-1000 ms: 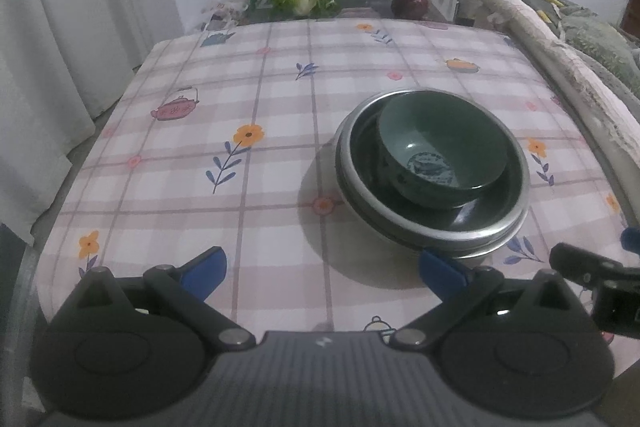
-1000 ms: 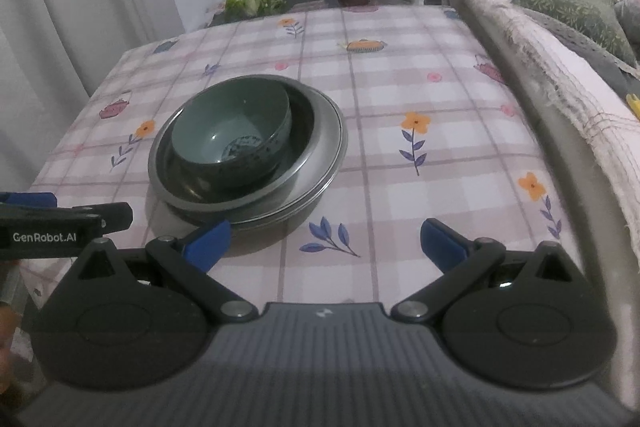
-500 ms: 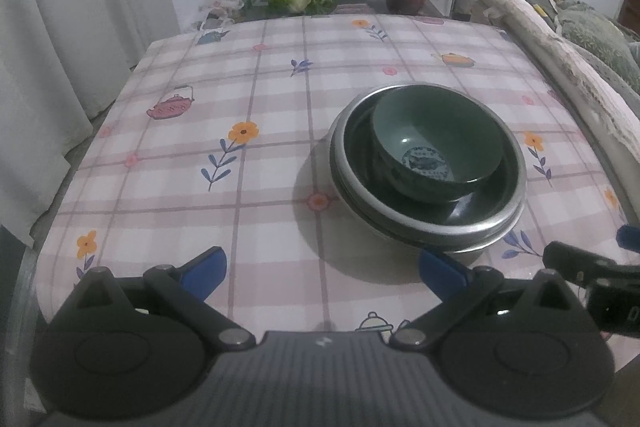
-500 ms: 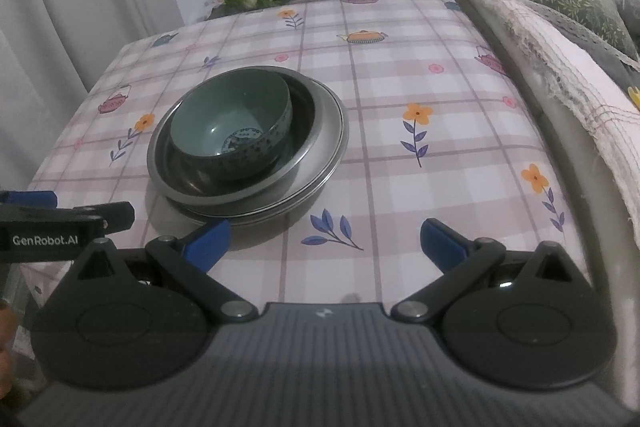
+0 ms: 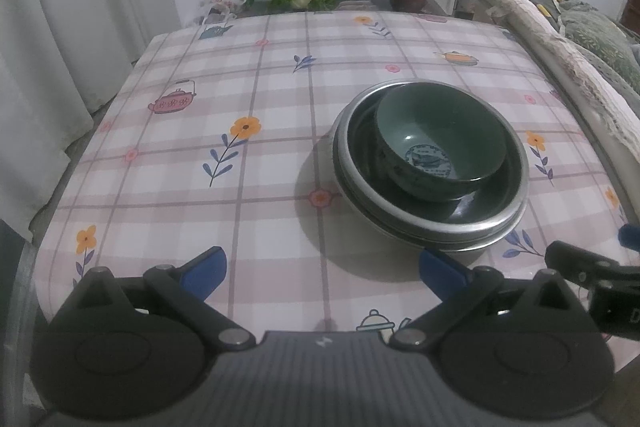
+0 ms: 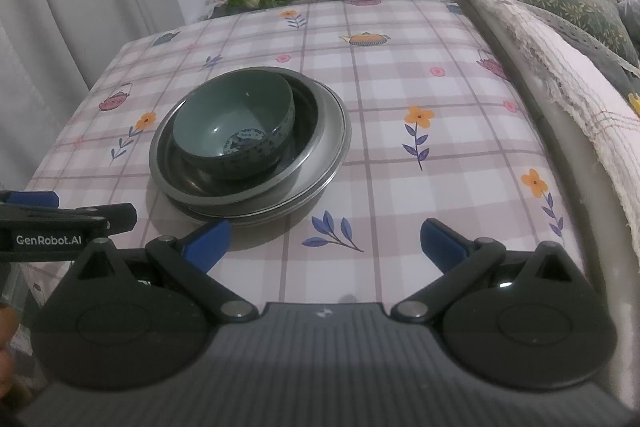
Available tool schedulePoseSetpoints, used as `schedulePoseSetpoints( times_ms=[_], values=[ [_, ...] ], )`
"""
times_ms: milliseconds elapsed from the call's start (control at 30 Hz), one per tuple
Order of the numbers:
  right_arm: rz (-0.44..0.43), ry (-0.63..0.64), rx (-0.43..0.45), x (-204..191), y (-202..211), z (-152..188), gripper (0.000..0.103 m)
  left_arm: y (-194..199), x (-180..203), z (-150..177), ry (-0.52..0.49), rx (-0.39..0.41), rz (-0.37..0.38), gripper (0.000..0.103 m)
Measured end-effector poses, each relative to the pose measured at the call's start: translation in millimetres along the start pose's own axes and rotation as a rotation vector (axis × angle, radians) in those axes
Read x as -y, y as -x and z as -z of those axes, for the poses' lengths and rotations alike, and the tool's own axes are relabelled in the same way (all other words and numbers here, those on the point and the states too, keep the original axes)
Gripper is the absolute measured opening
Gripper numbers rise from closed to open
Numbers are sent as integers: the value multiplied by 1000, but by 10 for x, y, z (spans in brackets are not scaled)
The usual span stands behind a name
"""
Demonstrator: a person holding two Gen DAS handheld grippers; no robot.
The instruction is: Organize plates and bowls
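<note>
Left wrist view: green bowl (image 5: 440, 143) sits nested in stacked metal plates (image 5: 432, 223) on the checked tablecloth (image 5: 240, 99), just ahead of the left gripper (image 5: 322, 267) right fingertip (touching neither gripper); both it and the right gripper (image 6: 326, 241) gape wide, empty.

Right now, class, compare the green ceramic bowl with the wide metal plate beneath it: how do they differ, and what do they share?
The green ceramic bowl is deep and steep-walled; the wide metal plate is shallow and broader. The bowl is matte green with a blue pattern inside; the plate is plain shiny silver. The bowl sits topmost, off-centre; the plate lies lower in the stack. Both are round, upright and empty of food.
</note>
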State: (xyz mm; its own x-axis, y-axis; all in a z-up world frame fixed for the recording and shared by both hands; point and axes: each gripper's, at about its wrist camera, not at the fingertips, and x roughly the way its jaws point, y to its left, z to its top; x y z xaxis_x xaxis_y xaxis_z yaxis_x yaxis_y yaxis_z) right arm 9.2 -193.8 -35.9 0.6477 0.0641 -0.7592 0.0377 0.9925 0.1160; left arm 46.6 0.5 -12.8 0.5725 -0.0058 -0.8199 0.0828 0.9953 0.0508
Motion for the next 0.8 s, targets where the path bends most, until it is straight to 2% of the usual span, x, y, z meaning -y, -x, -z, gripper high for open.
schedulePoseSetpoints(
  times_ms=[800],
  values=[
    [2,19,-4,-42,-7,-19,102,-49,-71,-1,13,-23,-1,103]
  ],
)
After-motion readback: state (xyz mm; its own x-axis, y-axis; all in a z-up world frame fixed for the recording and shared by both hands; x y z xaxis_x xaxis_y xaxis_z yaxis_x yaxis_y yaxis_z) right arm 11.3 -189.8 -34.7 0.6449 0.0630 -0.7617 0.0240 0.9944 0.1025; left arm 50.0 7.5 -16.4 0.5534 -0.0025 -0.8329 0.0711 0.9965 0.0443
